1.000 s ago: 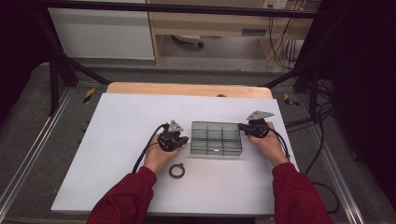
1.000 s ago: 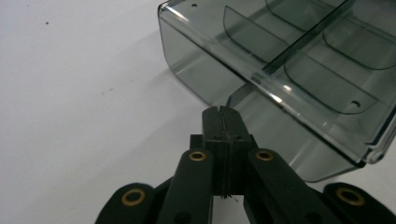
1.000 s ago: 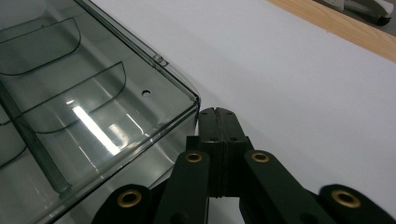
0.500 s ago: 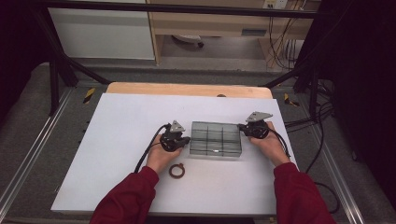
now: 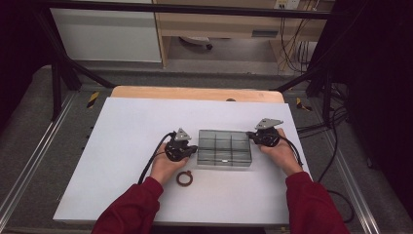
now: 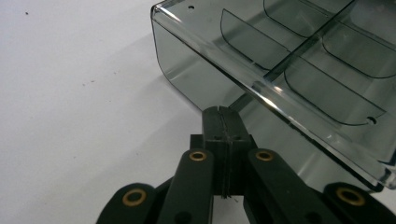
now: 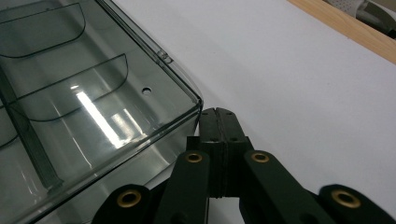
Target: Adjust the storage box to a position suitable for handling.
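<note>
A smoky clear plastic organiser box (image 5: 224, 148) with several divided compartments lies in the middle of the white table. My left gripper (image 5: 194, 148) rests at its left side, jaws shut, tips against the box's wall (image 6: 205, 88). My right gripper (image 5: 252, 136) sits at the box's right end, jaws shut with nothing between them, tips beside the box's corner (image 7: 194, 105). The compartments (image 7: 70, 84) look empty. A person's hands in red sleeves hold both grippers.
A small brown tape ring (image 5: 184, 179) lies on the white tabletop (image 5: 122, 146) just in front of the left hand. A wooden strip (image 5: 195, 93) runs along the table's far edge. Black cables trail off the table's right side.
</note>
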Tool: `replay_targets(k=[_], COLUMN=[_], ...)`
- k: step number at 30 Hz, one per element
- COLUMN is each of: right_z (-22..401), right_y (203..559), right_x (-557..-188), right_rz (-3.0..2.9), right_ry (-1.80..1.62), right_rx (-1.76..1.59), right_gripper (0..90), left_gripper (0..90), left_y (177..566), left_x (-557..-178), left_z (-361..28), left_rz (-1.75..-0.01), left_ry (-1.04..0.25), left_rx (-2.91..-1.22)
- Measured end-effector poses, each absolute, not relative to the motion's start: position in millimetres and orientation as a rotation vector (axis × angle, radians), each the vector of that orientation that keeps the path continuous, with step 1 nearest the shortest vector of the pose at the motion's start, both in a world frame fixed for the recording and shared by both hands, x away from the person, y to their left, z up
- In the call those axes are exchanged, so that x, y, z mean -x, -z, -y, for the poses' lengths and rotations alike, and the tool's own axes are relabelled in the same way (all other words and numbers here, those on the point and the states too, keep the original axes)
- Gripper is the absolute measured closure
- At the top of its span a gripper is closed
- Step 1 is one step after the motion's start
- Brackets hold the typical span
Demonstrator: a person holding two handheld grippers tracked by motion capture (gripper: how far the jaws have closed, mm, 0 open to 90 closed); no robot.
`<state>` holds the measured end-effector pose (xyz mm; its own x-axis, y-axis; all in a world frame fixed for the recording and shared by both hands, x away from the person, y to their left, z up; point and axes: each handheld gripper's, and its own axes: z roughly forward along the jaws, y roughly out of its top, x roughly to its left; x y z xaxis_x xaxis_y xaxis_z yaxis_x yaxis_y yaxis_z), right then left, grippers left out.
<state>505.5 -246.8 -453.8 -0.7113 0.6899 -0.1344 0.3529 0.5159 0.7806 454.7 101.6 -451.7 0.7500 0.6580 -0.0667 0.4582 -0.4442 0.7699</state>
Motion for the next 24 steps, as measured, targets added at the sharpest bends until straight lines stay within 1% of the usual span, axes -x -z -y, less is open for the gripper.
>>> replay_targets(k=[7,24], right_z=[249,251], right_y=[454,454], right_x=[-498,-477], right_rz=[-2.333,-2.353], right_ry=[-1.071,-1.081], right_rx=[-0.869,-0.869], right_gripper=[90.0,90.0], left_gripper=[89.9,89.9], left_y=[453,451], left_x=[-449,-430], left_z=[-100,-102], left_rz=[-0.816,-0.754], left_ry=[-0.311,-0.276], left_rx=[-2.142,-2.174])
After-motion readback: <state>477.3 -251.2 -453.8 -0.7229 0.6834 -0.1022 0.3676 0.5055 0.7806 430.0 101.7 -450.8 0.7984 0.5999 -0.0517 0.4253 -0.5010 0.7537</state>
